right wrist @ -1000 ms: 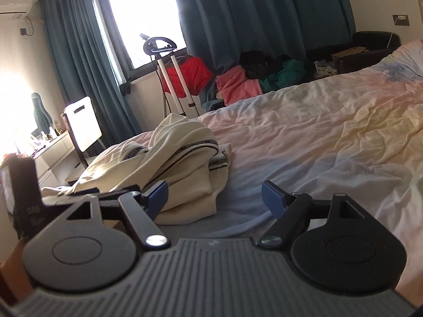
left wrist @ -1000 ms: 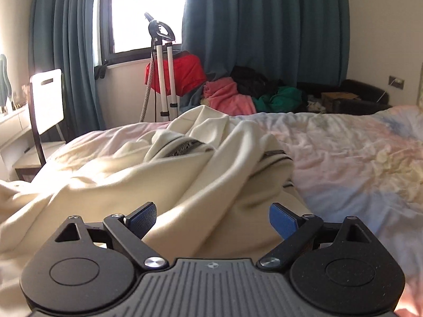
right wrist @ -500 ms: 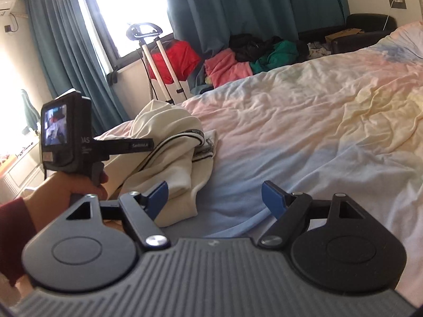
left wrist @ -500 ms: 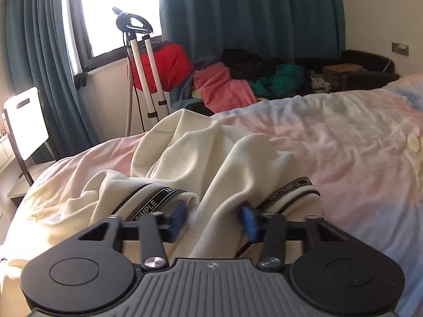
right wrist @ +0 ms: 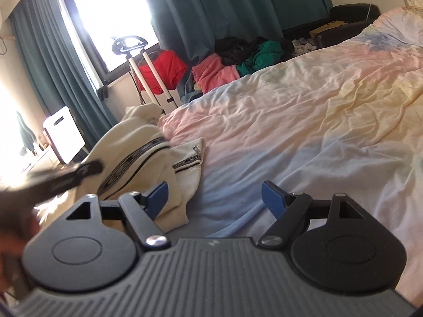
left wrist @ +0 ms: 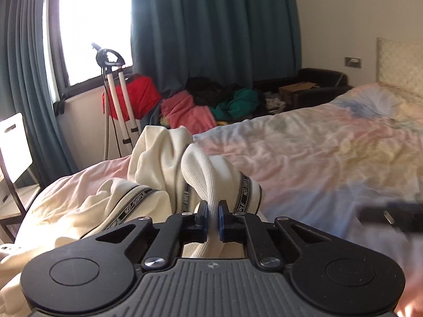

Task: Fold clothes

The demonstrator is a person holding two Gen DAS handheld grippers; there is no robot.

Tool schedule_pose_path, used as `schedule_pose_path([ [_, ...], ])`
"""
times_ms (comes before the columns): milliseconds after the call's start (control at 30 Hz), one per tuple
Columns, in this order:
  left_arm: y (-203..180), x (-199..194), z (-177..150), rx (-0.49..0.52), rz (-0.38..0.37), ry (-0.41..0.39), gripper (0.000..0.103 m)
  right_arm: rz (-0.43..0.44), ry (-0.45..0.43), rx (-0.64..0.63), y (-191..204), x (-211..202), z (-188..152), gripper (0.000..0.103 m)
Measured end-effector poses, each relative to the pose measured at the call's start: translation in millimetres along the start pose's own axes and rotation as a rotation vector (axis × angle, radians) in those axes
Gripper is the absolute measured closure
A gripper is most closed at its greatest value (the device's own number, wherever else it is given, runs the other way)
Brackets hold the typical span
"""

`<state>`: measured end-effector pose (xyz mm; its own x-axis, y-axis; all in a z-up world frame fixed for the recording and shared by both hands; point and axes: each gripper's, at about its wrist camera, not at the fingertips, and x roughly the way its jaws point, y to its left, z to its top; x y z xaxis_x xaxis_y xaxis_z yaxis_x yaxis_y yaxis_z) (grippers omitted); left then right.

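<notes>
So the cream jacket [left wrist: 158, 158] is a rumpled heap near the bed's [left wrist: 317, 163] left edge. It's off-white with black-and-white lettered tape stripes, ribbed knit at the hem, and a zipper [right wrist: 195, 149] showing on one flap. One ribbed fold is pulled up off the pile; the rest sags onto the sheet.

Each fisheye camera sits just behind its own tool, looking forward and slightly down over the bed [left wrist: 330, 142]. The left view is close to the cream garment [left wrist: 158, 153] at centre frame. The right view shows the garment at lower left. Both share the window [right wrist: 105, 18], the teal curtains [left wrist: 211, 26] and the clothes pile [right wrist: 238, 60] along the upper frame.
</notes>
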<state>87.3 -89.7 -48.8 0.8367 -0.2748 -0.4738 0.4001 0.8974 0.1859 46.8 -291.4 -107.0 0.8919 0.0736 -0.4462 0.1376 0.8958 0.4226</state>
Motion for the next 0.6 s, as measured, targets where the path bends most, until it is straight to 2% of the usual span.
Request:
schedule_pose_path([
  [67,-5,-33,-17,0.021,-0.021,-0.013,0.098,0.004,-0.010,0.018,-4,-5,1,0.023],
  [200,-11,-81,-62,-0.020,-0.096,0.030,0.098,0.051,0.013,0.062,-7,-6,1,0.025],
  [300,-7,-85,-94,-0.125,-0.129,0.099,0.098,0.108,0.056,0.097,-8,-5,-1,0.047],
  [333,-7,-83,-101,-0.141,-0.130,0.119,0.098,0.124,0.071,0.105,-7,-4,-3,0.060],
  [367,-8,-82,-107,-0.156,-0.132,0.138,0.098,0.132,0.089,0.105,-6,-3,-5,0.067],
  [467,-7,-76,-109,-0.175,-0.148,0.160,0.098,0.157,0.132,0.103,0,0,-12,0.067],
  [600,3,-76,-108,-0.230,-0.169,0.126,0.097,0.198,0.168,0.121,6,3,-16,0.066],
])
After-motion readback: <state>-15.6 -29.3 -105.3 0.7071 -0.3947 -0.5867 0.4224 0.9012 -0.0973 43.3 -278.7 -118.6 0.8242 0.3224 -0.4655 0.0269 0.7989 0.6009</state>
